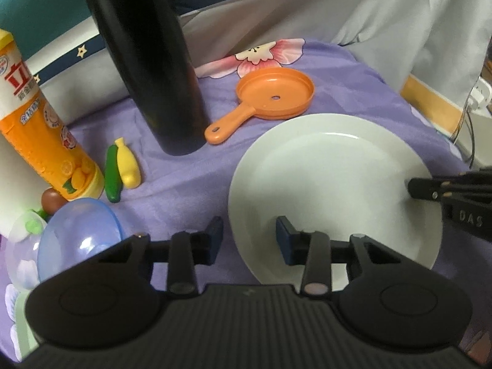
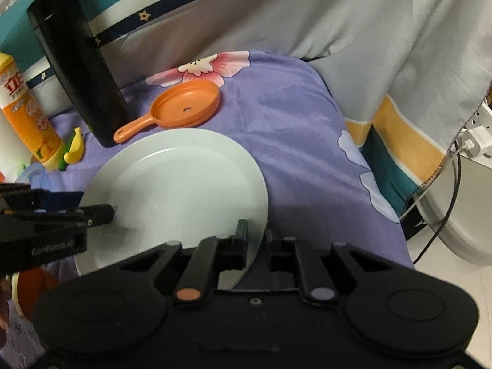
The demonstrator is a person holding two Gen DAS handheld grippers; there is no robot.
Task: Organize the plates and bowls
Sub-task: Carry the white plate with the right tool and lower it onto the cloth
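Observation:
A white plate lies on the purple cloth. My left gripper straddles the plate's left rim, one finger outside it and one over the plate. A wide gap shows between the pads, which do not press. In the right wrist view my right gripper is shut on the plate's right rim. It also reaches onto the plate from the right in the left wrist view, right gripper. The left gripper comes in from the left there. A blue bowl sits left of the left gripper, upon a clear bowl.
Behind the plate lie an orange toy pan and a tall black flask. An orange bottle and toy vegetables stand at the left. The cloth drops off at the right edge, where cables hang.

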